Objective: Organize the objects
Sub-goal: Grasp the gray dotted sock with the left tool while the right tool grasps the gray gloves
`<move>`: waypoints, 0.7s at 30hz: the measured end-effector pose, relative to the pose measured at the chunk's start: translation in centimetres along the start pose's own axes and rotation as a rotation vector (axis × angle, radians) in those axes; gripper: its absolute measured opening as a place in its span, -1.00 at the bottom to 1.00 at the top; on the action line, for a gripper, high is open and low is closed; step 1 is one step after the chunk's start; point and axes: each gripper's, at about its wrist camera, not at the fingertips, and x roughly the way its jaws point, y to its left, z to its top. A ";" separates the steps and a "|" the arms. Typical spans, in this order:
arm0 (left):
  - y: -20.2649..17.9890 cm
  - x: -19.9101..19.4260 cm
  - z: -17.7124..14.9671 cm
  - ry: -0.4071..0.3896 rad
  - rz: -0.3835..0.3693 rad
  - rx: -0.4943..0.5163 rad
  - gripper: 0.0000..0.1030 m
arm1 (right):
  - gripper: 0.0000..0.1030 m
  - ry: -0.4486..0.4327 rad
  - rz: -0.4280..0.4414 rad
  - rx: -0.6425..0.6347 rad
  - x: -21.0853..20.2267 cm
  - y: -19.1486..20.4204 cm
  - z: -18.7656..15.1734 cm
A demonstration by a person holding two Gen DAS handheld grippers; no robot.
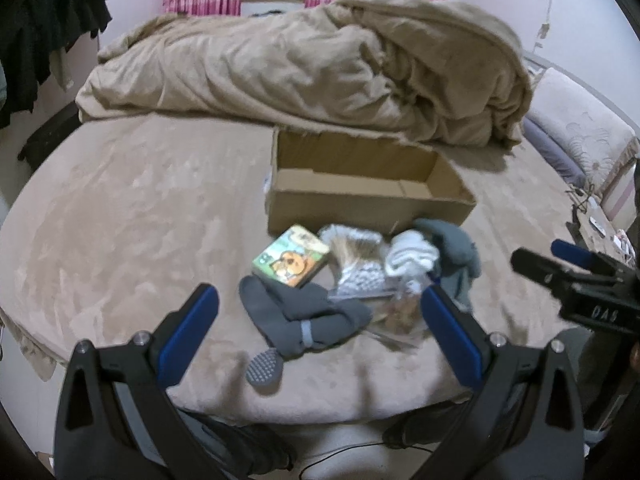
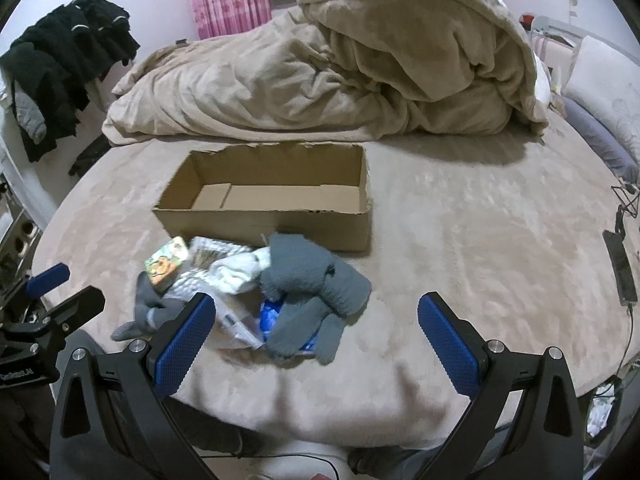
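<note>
- The left gripper [image 1: 320, 308] hovers just off the near edge of the bed [image 1: 120, 208], jaws spread wide and gripping nothing; the dark grey sock [image 1: 304, 320] lies on the bed beyond the gap between its fingers
- The right gripper [image 2: 316, 316] hovers likewise, jaws released and empty, aimed at the grey knitted gloves [image 2: 316, 280] at the right end of the pile
- The things to sort sit in one loose heap near the bed's front edge: the sock, a small cartoon-printed box [image 1: 291, 261], clear packets [image 1: 360, 276], a white sock bundle [image 1: 410, 258] and the gloves, several overlapping or touching
- Risk: the gloves lie on top of a blue-printed packet [image 2: 272, 314], so a grab there may drag it along or drop it short
- Risk: slippery plastic packets may slide out of the pads, and a lifted sock may snag a neighbour
- Just behind the heap stands the open cardboard box [image 1: 360, 204], empty, its near wall touching or almost touching the pile; a low carry could knock that wall and shove the light box back
- Risk: both grippers work close together and could collide over the heap
- Farthest back lies a rumpled beige duvet [image 1: 320, 68]
</note>
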 end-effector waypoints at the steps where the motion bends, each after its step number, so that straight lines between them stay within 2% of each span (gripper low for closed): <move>1: 0.2 0.6 -0.1 0.013 -0.001 -0.003 0.97 | 1.00 0.005 -0.003 0.003 0.6 -0.2 0.1; 7: 1.8 4.7 -0.8 0.083 -0.003 -0.038 0.95 | 0.95 0.051 -0.015 0.007 4.2 -1.3 0.4; 10: 2.6 7.1 -1.5 0.127 -0.021 -0.055 0.77 | 0.91 0.082 -0.013 0.012 6.0 -1.9 0.4; 13: 3.2 9.2 -2.4 0.177 -0.048 -0.078 0.73 | 0.86 0.112 -0.009 0.022 7.7 -2.6 0.3; 18: 3.0 10.3 -2.8 0.173 -0.059 -0.066 0.73 | 0.82 0.126 0.047 0.046 9.3 -3.2 0.3; 21: 2.7 10.0 -2.9 0.165 -0.069 -0.055 0.40 | 0.73 0.135 0.092 0.055 10.0 -3.1 0.1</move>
